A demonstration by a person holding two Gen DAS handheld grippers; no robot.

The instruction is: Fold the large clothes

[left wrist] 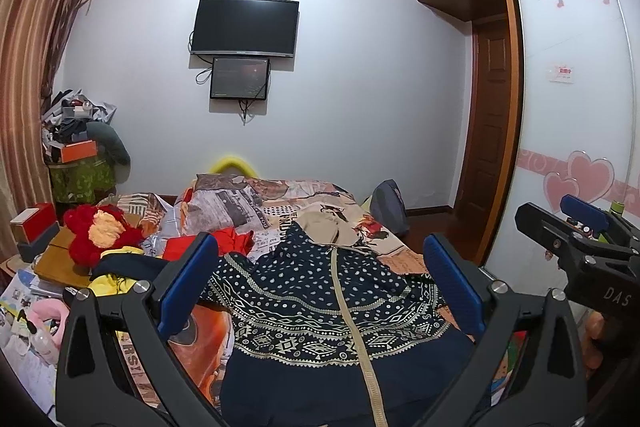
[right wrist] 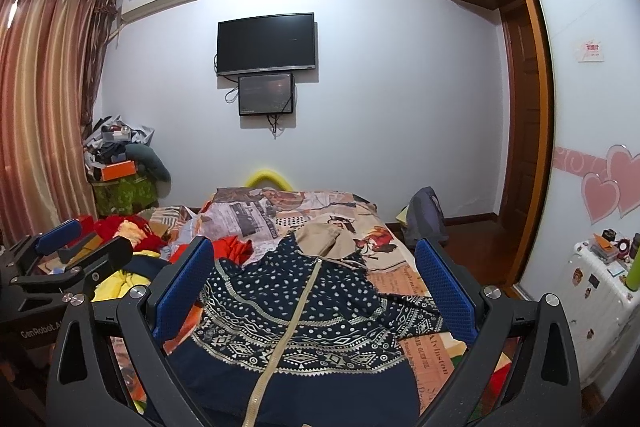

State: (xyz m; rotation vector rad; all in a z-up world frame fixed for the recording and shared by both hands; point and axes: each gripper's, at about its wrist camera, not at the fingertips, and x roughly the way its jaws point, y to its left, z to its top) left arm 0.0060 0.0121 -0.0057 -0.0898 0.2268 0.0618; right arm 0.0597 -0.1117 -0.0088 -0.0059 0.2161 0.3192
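Note:
A navy hooded jacket (left wrist: 320,303) with white dots, patterned bands, a beige zip and a beige hood lies spread flat on the bed (left wrist: 280,203); it also shows in the right wrist view (right wrist: 304,311). My left gripper (left wrist: 320,283) is open and empty, held above the jacket's lower half. My right gripper (right wrist: 316,287) is open and empty, above the same part. Each gripper shows in the other's view: the right gripper (left wrist: 576,227) at the right edge, the left gripper (right wrist: 76,247) at the left edge.
A pile of red, yellow and dark clothes (left wrist: 116,243) lies on the bed's left side. A bedside table with books (left wrist: 32,291) is at the far left. A white suitcase (right wrist: 600,291) stands right, by the wardrobe door (right wrist: 592,107). A backpack (right wrist: 426,215) sits on the floor.

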